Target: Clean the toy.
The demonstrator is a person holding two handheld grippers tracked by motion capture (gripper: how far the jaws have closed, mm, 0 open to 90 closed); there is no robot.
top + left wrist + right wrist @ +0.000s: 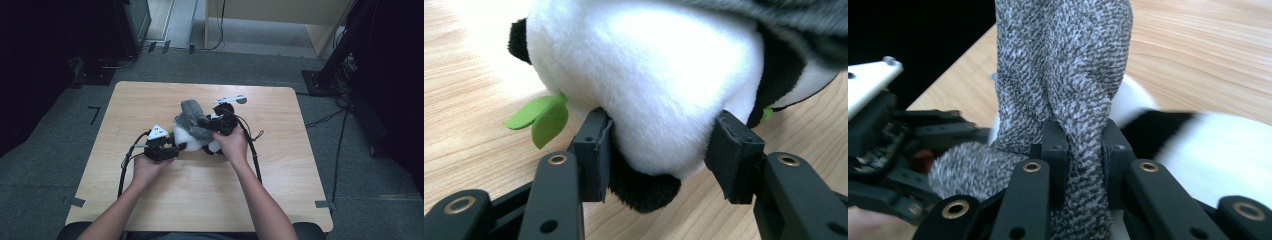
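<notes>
Pinching a grey knitted cloth (pixel 1068 100) over the panda plush toy (pixel 644 85), the right gripper (pixel 1085 145) must pull while the left gripper (pixel 664 145) clamps its white body between half-spread jaws.

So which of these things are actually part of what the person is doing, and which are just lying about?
In use:
- plush panda, clamped by the left gripper
- grey knitted cloth, pinched in the right gripper, draped over the panda
- wooden table they work on

Just lying about:
- black stand on the floor
- loose cables on the carpet
- wooden furniture at the back
</notes>
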